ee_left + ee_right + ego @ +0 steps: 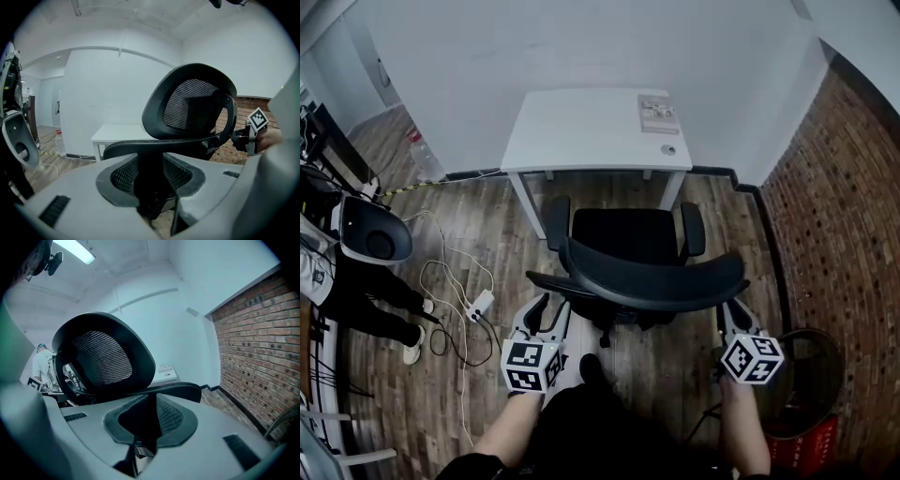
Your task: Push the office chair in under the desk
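Observation:
The black mesh office chair [628, 253] stands in front of the white desk [581, 131], its seat partly under the desk edge and its backrest [661, 281] towards me. My left gripper [547, 317] is at the backrest's left end. Its jaws stand wide open, with the chair's dark back frame [152, 183] in the gap between them. My right gripper [731, 317] is at the backrest's right end, its jaws nearly together and pinching the backrest's rim [140, 420].
A brick wall [853, 216] runs along the right, with a bin [811, 375] beside my right hand. On the wooden floor to the left lie white cables and a power strip [478, 305]. A seated person's legs [366, 300] are at far left. Papers [657, 112] lie on the desk.

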The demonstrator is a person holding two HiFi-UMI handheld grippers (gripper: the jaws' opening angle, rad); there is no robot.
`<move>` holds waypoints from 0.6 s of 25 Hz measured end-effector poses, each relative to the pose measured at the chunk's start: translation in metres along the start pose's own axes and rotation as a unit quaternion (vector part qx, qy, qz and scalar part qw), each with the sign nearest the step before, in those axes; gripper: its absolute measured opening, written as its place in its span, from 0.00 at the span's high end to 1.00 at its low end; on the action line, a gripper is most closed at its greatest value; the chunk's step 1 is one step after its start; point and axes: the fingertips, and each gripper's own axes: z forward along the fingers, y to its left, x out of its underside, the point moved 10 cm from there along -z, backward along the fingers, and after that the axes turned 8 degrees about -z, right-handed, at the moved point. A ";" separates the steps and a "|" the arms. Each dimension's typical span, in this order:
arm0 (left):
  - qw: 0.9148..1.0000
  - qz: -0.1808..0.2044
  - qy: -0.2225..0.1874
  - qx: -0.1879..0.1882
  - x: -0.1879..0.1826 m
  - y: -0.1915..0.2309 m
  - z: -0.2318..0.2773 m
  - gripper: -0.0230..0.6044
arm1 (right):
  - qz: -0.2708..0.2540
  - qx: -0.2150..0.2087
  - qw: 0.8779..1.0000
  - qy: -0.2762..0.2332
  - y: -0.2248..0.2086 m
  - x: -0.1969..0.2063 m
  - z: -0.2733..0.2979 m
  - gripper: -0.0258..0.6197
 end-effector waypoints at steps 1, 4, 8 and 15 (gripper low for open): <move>1.000 0.000 -0.001 0.001 -0.003 0.004 0.006 0.72 | 0.002 -0.001 1.000 -0.002 0.000 -0.002 0.006 0.91; 1.000 0.001 -0.002 0.004 -0.014 0.017 0.022 0.72 | 0.008 -0.003 1.000 -0.004 0.001 -0.008 0.022 0.89; 1.000 0.012 -0.011 0.013 -0.041 0.029 0.042 0.72 | 0.008 -0.003 1.000 0.003 0.004 -0.023 0.045 0.81; 0.998 0.055 -0.019 0.031 -0.071 0.021 0.059 0.72 | 0.009 -0.042 0.999 0.008 0.004 -0.026 0.047 0.81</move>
